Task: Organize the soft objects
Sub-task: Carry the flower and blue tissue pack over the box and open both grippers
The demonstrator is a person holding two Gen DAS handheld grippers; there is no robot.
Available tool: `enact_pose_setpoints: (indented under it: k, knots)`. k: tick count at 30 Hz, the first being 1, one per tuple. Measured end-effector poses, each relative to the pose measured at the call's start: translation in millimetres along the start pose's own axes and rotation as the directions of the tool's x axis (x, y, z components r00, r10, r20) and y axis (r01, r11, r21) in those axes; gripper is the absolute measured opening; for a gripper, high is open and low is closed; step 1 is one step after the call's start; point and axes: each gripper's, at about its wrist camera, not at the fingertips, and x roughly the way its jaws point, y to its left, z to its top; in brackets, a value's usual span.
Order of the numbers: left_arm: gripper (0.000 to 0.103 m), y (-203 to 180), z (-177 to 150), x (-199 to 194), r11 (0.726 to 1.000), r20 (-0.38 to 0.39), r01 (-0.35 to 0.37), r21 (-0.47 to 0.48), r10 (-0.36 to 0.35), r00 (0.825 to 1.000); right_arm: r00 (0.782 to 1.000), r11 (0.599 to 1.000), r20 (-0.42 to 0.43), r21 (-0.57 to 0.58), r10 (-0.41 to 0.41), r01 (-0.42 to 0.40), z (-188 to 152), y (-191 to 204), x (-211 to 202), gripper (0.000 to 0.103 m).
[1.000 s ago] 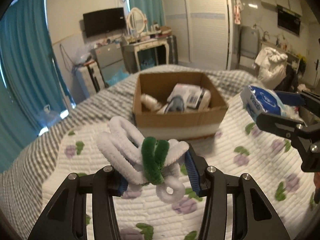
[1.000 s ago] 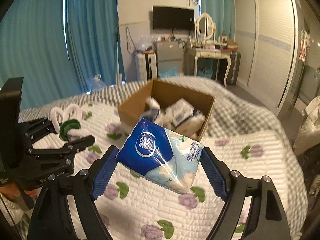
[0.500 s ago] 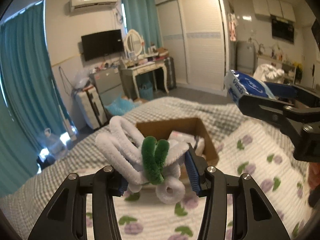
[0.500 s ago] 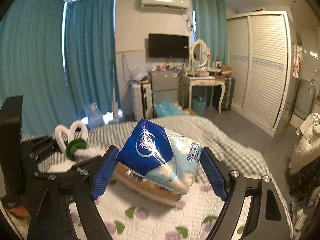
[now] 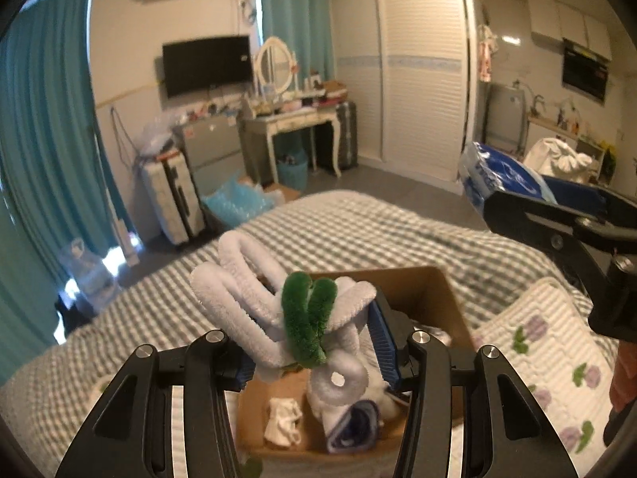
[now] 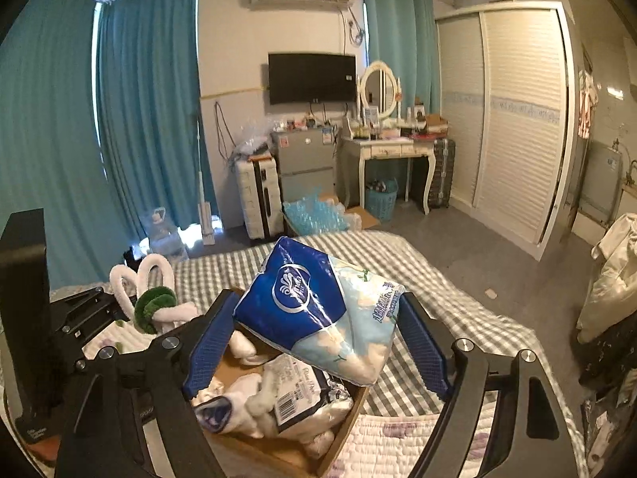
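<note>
Both your hands have gone forward since a moment ago: the brown cardboard box (image 5: 432, 294), which sat ahead of you on the bed, now lies right under the tongs. Your left gripper (image 5: 314, 342) is partly closed and squeezes the fluffy white looped toy with a green band (image 5: 278, 310) between its blue pads. That toy hangs over the open box. Your right gripper (image 6: 318, 338) stands wide, with the blue and pale blue plastic pack of tissues (image 6: 318, 310) between its pads. Its jaws have just closed a little more. The left pad touches the pack; on the right side you cannot tell if the pad presses it. The pack is tilted over the far part of the box. It has a white round logo on the blue half, and blue writing on the pale side that is too small to read. Down in the box lie white soft things and a clear wrapped pack with a barcode label (image 6: 292, 394). The box sits on the grey and white checked bedspread (image 5: 358, 231).
</note>
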Motion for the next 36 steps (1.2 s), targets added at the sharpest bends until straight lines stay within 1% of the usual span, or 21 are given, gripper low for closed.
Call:
enact_pose_setpoints:
  k: [3, 5, 7, 11, 12, 14, 15, 16, 18, 20, 23, 26, 28, 31, 33, 36]
  knots:
    - [0.047, 7, -13, 32, 1.000, -0.049, 0.006, -0.015, -0.006, 0.999, 0.999, 1.000, -0.054, 0.021, 0.009, -0.008, -13, -7, 41, 0.080]
    - [0.047, 10, -18, 46, 1.000, -0.076, -0.003, -0.012, 0.002, 0.997, 0.996, 0.999, -0.089, 0.035, 0.014, -0.011, -24, -13, 63, 0.079]
    - [0.047, 10, -23, 56, 1.000, -0.086, -0.008, 0.001, 0.008, 0.996, 0.993, 0.999, -0.119, 0.043, 0.016, -0.011, -33, -17, 83, 0.078]
    - [0.048, 8, -25, 66, 0.999, -0.091, -0.007, 0.040, 0.011, 0.996, 0.990, 0.998, -0.137, 0.056, 0.022, -0.015, -41, -21, 107, 0.078]
    - [0.051, 7, -26, 67, 0.999, -0.090, -0.019, 0.049, 0.023, 0.996, 0.990, 0.998, -0.137, 0.061, 0.023, -0.014, -43, -23, 110, 0.078]
    - [0.052, 7, -27, 69, 0.999, -0.097, -0.011, 0.046, 0.016, 0.995, 0.988, 0.996, -0.147, 0.080, 0.040, -0.028, -43, -25, 119, 0.080]
    - [0.058, 7, -28, 70, 0.999, -0.109, -0.014, 0.036, 0.018, 0.994, 0.986, 0.995, -0.158, 0.090, 0.051, -0.037, -44, -27, 122, 0.082]
    - [0.066, 8, -28, 71, 0.999, -0.117, -0.028, 0.023, 0.030, 0.993, 0.986, 0.995, -0.160, 0.097, 0.045, -0.029, -44, -27, 123, 0.082]
    - [0.073, 10, -28, 67, 0.999, -0.097, -0.052, 0.000, 0.052, 0.994, 0.988, 0.995, -0.150, 0.095, 0.025, -0.011, -44, -26, 122, 0.084]
    - [0.073, 10, -26, 64, 0.997, -0.097, -0.072, -0.012, 0.070, 0.993, 0.990, 0.996, -0.144, 0.094, 0.008, 0.005, -42, -26, 119, 0.088]
    - [0.073, 10, -23, 56, 0.996, -0.111, -0.089, -0.019, 0.086, 0.990, 0.991, 0.993, -0.130, 0.117, 0.009, 0.006, -35, -28, 106, 0.091]
    - [0.073, 8, -14, 33, 0.994, -0.085, -0.105, -0.012, 0.104, 0.991, 0.993, 0.993, -0.114, 0.119, 0.007, 0.007, -23, -25, 84, 0.093]
    - [0.073, 9, -4, 12, 0.994, -0.061, -0.111, -0.015, 0.110, 0.992, 0.996, 0.993, -0.086, 0.114, 0.000, 0.010, -12, -23, 59, 0.093]
    - [0.073, 12, 15, -31, 0.994, -0.003, -0.111, -0.024, 0.111, 0.994, 0.999, 0.995, -0.043, 0.103, -0.009, 0.013, 5, -18, 16, 0.093]
    - [0.073, 13, 28, -67, 0.992, 0.050, -0.124, -0.028, 0.125, 0.991, 1.000, 0.996, -0.012, 0.085, -0.016, 0.017, 18, -10, -14, 0.093]
    - [0.073, 13, 47, -124, 0.991, 0.140, -0.126, -0.038, 0.130, 0.982, 0.999, 0.997, 0.052, 0.076, -0.011, 0.007, 39, -1, -74, 0.093]
